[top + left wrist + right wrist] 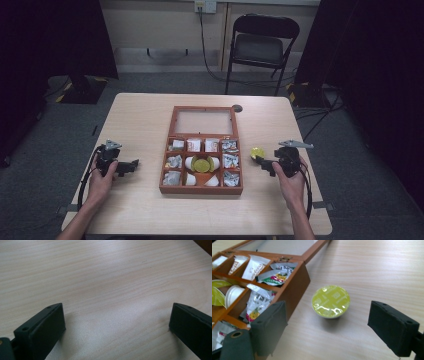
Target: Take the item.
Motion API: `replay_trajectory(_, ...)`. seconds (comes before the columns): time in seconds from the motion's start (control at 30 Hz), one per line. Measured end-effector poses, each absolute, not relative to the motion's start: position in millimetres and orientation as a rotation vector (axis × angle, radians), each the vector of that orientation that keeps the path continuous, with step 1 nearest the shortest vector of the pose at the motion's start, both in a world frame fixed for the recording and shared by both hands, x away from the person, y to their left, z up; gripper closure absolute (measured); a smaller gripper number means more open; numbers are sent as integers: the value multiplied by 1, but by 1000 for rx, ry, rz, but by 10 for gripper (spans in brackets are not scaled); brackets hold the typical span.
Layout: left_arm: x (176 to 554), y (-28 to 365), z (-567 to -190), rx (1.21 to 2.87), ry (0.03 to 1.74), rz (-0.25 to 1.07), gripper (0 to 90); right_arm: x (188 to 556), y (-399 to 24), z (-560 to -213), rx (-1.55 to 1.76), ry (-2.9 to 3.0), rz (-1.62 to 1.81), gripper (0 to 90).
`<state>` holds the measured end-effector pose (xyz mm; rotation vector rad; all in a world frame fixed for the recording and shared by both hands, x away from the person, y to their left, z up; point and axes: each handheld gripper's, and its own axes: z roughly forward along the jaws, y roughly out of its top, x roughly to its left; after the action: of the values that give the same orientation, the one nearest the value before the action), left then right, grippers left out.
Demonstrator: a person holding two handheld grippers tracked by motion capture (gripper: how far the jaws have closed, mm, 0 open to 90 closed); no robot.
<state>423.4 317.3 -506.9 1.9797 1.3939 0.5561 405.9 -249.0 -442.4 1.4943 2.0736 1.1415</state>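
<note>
Here the capsule (330, 301) sits beyond open fingers (393, 327).

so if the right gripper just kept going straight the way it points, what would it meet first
Most likely the green-lidded capsule, standing on the table ahead between the open jaws of the right gripper, beside the wooden box.

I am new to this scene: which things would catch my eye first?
The open wooden box at mid-table, with packets and white cups in its compartments. Then the yellow-green foil-topped capsule, standing on the table just right of the box, ahead of the open right tool.
</note>
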Motion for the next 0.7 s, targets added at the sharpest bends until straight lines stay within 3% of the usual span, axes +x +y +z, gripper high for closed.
replay_trajectory(0.7, 423, 317, -507, 1980, 1393, 556, 0, 357, -296, -453, 1534, 2032, 1023, 201)
